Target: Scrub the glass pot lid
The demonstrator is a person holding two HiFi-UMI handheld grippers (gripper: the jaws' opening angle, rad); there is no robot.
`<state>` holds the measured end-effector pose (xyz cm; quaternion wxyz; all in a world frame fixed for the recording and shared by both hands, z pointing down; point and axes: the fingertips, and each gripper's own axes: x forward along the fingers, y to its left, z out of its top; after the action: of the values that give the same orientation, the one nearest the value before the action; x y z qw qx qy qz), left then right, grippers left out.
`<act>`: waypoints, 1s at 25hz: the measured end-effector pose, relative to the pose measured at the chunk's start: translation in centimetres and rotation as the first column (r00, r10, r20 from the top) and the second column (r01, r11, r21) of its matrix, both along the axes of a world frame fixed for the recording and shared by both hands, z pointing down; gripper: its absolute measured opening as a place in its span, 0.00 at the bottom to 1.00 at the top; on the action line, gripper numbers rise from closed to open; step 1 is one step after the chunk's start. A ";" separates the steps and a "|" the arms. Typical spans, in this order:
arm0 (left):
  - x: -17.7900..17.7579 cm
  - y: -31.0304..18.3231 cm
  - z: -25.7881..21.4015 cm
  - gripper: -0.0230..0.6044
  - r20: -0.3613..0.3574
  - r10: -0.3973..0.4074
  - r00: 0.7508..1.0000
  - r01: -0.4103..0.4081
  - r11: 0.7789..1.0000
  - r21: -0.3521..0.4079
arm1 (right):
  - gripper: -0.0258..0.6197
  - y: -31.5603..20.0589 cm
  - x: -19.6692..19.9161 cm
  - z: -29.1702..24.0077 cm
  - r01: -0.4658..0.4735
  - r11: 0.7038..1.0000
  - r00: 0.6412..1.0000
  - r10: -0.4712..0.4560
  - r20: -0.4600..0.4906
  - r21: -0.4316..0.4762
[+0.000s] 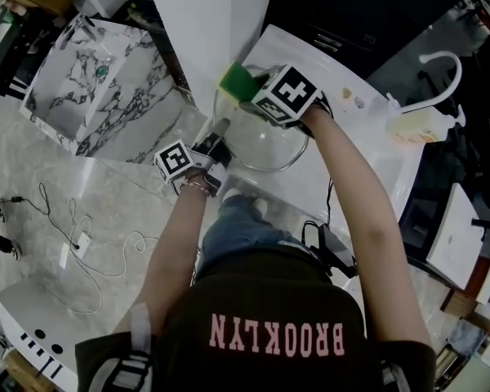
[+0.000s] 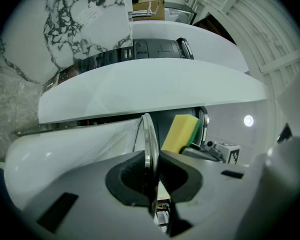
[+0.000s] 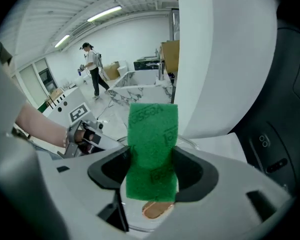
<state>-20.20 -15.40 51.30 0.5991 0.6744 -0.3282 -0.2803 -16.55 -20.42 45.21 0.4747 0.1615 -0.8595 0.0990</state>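
Note:
The glass pot lid (image 1: 257,141) is held over the white counter (image 1: 351,149), its rim clamped edge-on in my left gripper (image 2: 151,176), which is shut on it. In the left gripper view the lid (image 2: 149,139) stands as a thin vertical blade. My right gripper (image 3: 152,171) is shut on a yellow-and-green sponge (image 3: 152,151). The sponge (image 1: 238,78) pokes out above the lid's far edge in the head view, and the sponge (image 2: 181,132) shows just right of the lid from the left gripper. Below the right jaws the lid's brown knob (image 3: 156,209) shows through the glass.
A white counter slab (image 2: 150,89) crosses ahead, with a dark appliance (image 2: 160,48) behind. A marble-patterned block (image 1: 98,88) stands at left, cables (image 1: 90,243) on the floor. A white faucet (image 1: 441,76) rises at the far right. A person (image 3: 92,69) walks far off.

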 end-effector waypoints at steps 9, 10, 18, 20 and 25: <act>0.0 0.1 0.1 0.09 0.000 0.001 1.000 -0.001 1.000 -0.015 | 0.43 -2.0 -1.7 4.7 -0.012 0.991 0.991 -0.007 -0.137 -0.136; 0.0 0.1 0.2 0.09 0.002 0.003 1.000 -0.003 1.000 -0.020 | 0.43 -2.0 -1.7 5.0 -0.028 0.987 0.990 0.006 -0.141 -0.157; 0.2 0.1 0.0 0.09 -0.010 -0.003 1.000 0.003 1.000 -0.006 | 0.43 -1.4 -1.5 5.3 -0.067 0.977 0.975 0.021 -0.220 -0.202; 0.1 0.1 0.0 0.09 -0.007 -0.010 1.000 0.010 1.000 -0.009 | 0.43 -0.9 -1.8 5.2 -0.032 0.983 0.970 -0.013 -0.242 -0.179; 0.0 0.1 0.1 0.09 0.001 -0.009 1.000 0.009 1.000 -0.009 | 0.43 0.2 -1.8 5.2 -0.008 0.984 0.963 -0.040 -0.267 -0.178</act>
<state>-20.18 -15.30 51.41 0.6007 0.6702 -0.3329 -0.2812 -18.37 -20.19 50.44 0.6005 0.1235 -0.7759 0.1485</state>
